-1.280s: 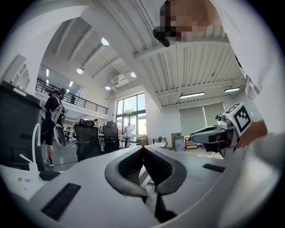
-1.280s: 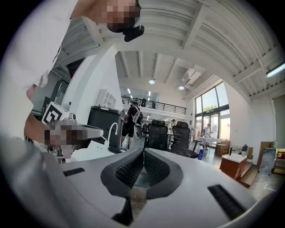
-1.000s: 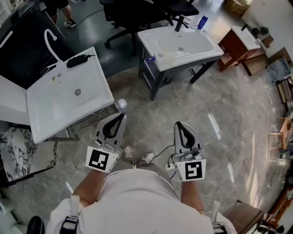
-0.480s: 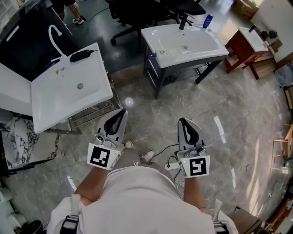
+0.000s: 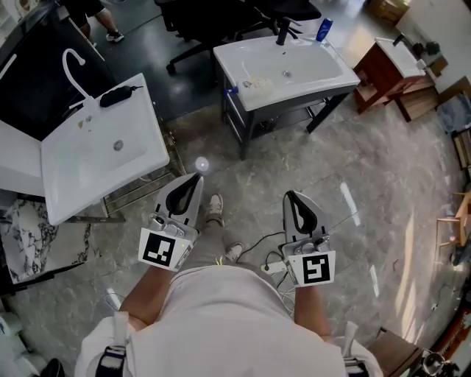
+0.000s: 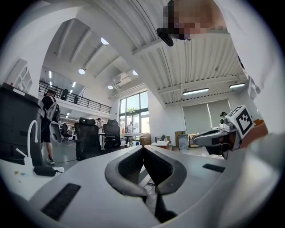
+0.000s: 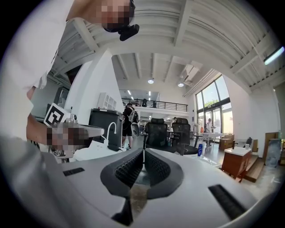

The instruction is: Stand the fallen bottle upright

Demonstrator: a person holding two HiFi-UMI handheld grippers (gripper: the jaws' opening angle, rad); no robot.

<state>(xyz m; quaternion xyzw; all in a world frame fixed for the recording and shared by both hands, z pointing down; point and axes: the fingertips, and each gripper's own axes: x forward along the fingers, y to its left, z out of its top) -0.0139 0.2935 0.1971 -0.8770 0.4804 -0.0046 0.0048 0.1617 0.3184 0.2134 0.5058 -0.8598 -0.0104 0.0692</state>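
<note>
A white basin on a dark stand (image 5: 324,79) lies ahead across the floor. A blue bottle (image 5: 323,29) stands at its back right by the black tap (image 5: 282,31), and it shows upright in the right gripper view (image 7: 200,149). A pale, clear item with a blue end (image 5: 246,85) lies on the basin's front left; I cannot tell what it is. My left gripper (image 5: 193,180) (image 6: 143,149) and right gripper (image 5: 292,197) (image 7: 144,152) are held level over the floor, far short of the basin. Both are shut with nothing between the jaws.
A second white basin (image 5: 73,173) with a white curved tap (image 5: 71,62) and a black item (image 5: 114,97) stands close at the left. Black office chairs (image 5: 221,18) are behind. A wooden cabinet (image 5: 379,70) is at the right. A cable (image 5: 265,247) and my shoes (image 5: 215,210) are below.
The person has walked on toward the basin stand, and one shoe has stepped ahead between the grippers. Both grippers stay shut and side by side.
</note>
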